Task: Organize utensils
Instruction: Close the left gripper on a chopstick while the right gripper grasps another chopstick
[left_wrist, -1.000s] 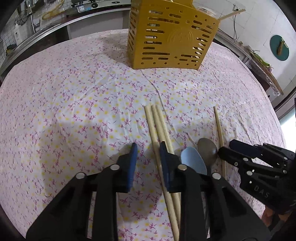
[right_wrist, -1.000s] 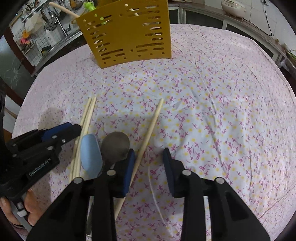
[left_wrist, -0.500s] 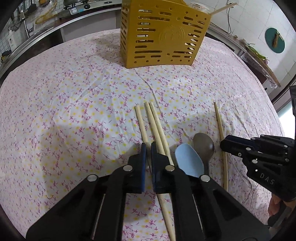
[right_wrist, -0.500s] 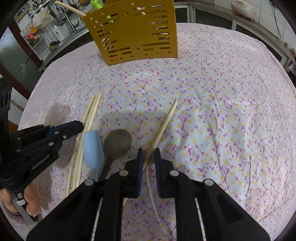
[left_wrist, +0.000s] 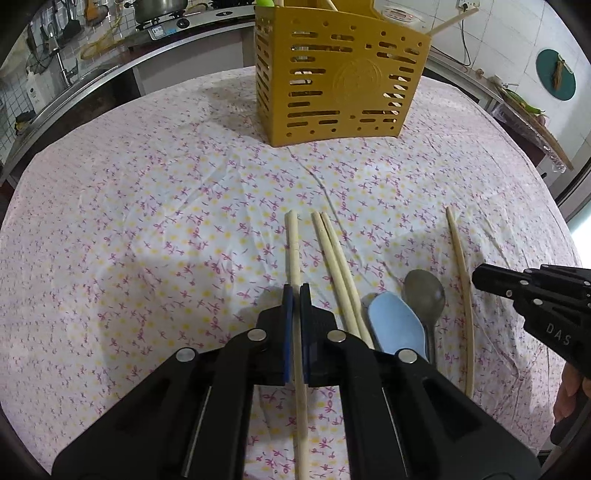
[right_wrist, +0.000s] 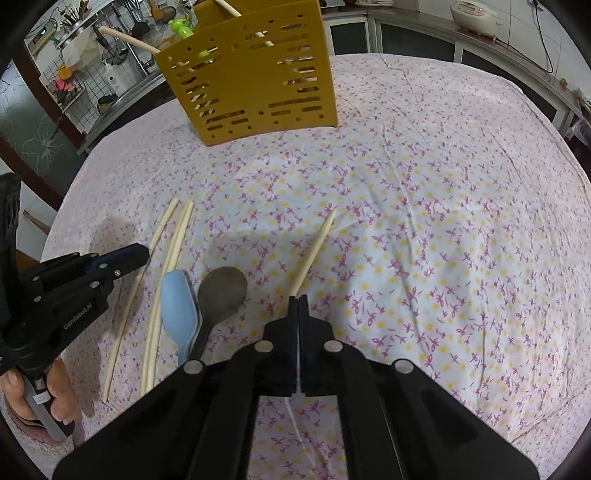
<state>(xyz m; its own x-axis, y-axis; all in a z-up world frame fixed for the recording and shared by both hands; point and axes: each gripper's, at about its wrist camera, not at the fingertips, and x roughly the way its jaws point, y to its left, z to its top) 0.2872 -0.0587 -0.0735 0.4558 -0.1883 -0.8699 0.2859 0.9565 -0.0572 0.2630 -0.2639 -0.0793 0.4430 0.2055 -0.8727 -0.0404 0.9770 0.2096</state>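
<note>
**Both tools clamped on chopsticks**

The left tool (left_wrist: 296, 295) is closed on 1 chopstick (left_wrist: 293, 251). Just to its right lie 2 more chopsticks (left_wrist: 338, 266), a blue spoon (left_wrist: 397, 325) and a metal spoon (left_wrist: 424, 295). The right tool (right_wrist: 298, 301) grips another chopstick (right_wrist: 314, 254). The yellow rack (left_wrist: 332, 74) stands ahead on the surface (left_wrist: 147, 221).

Left gripper (left_wrist: 295, 291): black angular body, blue pads, silver round screws. Right gripper (right_wrist: 298, 301): same build; white "DAS" lettering on its side at 3 o'clock.
</note>
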